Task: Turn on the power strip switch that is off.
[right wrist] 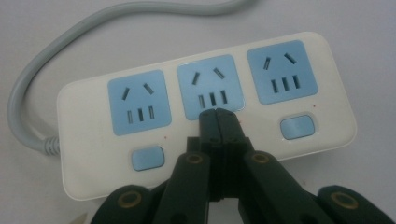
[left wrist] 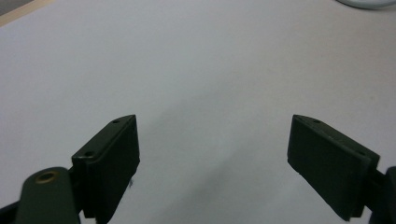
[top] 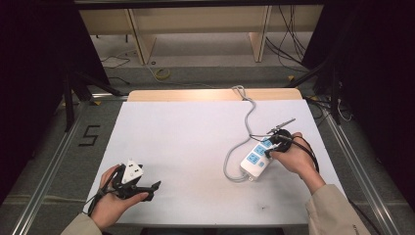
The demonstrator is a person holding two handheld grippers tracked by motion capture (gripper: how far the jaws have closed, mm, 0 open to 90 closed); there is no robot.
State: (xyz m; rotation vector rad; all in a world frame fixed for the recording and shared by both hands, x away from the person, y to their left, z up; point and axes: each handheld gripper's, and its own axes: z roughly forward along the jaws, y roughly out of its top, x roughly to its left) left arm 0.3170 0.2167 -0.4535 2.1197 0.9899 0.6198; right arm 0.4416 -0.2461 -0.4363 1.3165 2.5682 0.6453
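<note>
Power strip (right wrist: 205,112) is rigid, light, smooth plastic; I'd pinch its long edges, since its stiff grey cord (right wrist: 28,107) tugs. My right gripper (right wrist: 218,122) is pressed together over the middle switch; left gripper (left wrist: 215,163) spread, empty.

Black digit "5" (top: 89,135) marked on the grey floor

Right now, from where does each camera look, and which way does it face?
High view: above the near edge, facing forward and down on the table; both forearms enter.
Left gripper view: rides the left gripper, facing bare table.
Right gripper view: rides the right gripper, facing the power strip.
High and right views share the strip.
</note>
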